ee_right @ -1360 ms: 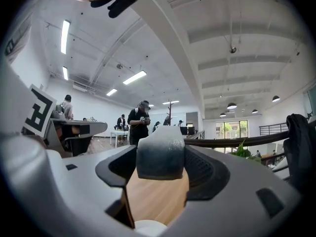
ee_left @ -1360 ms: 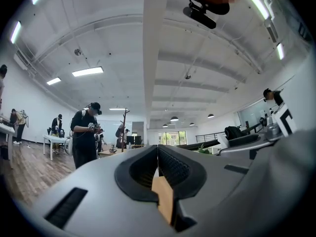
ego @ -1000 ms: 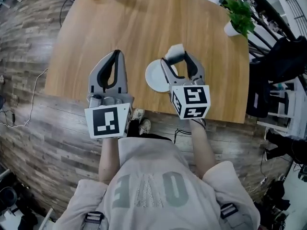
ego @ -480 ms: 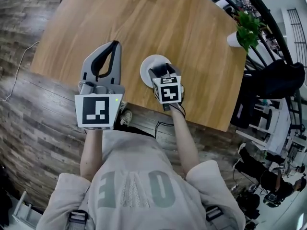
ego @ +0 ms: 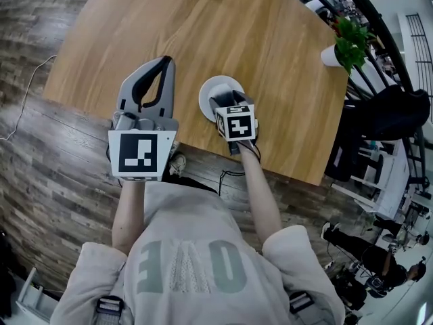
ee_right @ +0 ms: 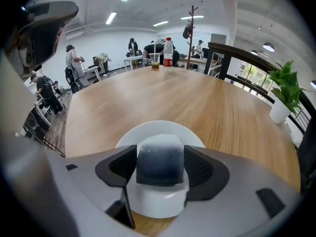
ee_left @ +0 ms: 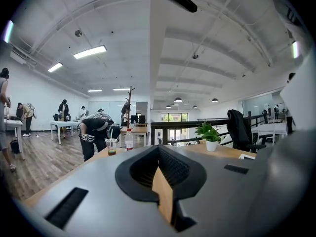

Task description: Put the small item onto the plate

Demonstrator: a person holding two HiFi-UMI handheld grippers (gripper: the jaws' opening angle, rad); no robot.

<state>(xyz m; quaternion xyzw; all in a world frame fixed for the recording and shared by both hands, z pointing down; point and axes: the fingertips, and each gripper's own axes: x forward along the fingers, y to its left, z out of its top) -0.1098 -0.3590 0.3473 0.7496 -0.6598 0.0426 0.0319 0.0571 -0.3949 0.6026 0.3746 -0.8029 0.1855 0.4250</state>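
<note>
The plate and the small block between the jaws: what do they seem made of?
The plate is probably glazed ceramic or hard plastic: plain white, smooth, with a faint glossy highlight. The small block is perhaps soft foam or rubber, though that is hard to tell: dark blue-grey, matt, with rounded edges and a paler top.

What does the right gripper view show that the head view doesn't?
Only the right gripper view: the grey block gripped between the jaws, and a bottle at the far end of the table. Only the head view: the left gripper, shut and empty, and the person's sweater. Both: the white plate, wooden table and potted plant.
</note>
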